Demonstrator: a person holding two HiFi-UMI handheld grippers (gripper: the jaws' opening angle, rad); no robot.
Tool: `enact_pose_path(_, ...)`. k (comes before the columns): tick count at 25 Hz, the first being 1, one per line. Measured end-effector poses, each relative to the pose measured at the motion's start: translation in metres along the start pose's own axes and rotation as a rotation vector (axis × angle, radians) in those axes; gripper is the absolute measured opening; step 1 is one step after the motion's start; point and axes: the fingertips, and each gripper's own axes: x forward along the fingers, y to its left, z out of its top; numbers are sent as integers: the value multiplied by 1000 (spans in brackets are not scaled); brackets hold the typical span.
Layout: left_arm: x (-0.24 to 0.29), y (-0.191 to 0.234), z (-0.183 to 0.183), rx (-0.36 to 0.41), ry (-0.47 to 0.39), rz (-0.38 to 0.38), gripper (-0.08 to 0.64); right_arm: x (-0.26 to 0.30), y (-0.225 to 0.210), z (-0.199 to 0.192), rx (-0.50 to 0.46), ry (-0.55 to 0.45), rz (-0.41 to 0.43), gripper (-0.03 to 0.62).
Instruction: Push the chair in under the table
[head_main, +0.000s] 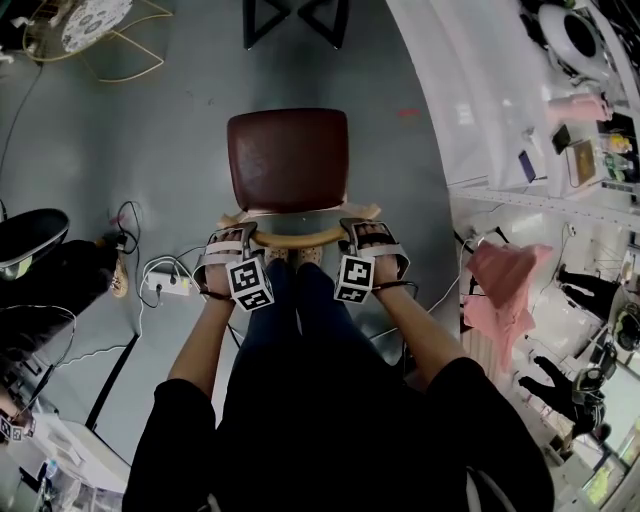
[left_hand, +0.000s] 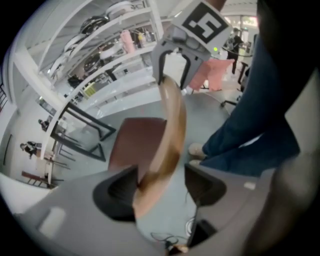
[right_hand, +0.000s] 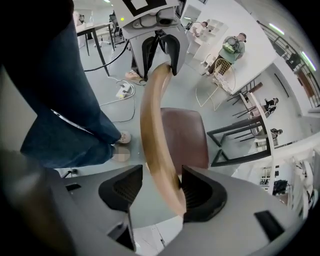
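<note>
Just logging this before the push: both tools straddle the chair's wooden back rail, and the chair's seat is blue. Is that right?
Not quite. The seat is dark reddish brown, not blue, as the head view shows. The rest holds: the left tool and the right tool both straddle the chair's wooden back rail, with their jaws apart.

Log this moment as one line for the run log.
phase: pre-grasp | left tool: open, astride backrest rail | right tool: open, astride same rail | chair: upright, out in the open
</note>
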Motion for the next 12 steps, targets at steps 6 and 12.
enact_pose_path(6,7,5,-3,41,29,-10,247,2,-6,0,-32,12,-40,206)
enact_pose_path(12,10,12,-11,44,58,-7,244,3,-11,6,-22,7,-34,206)
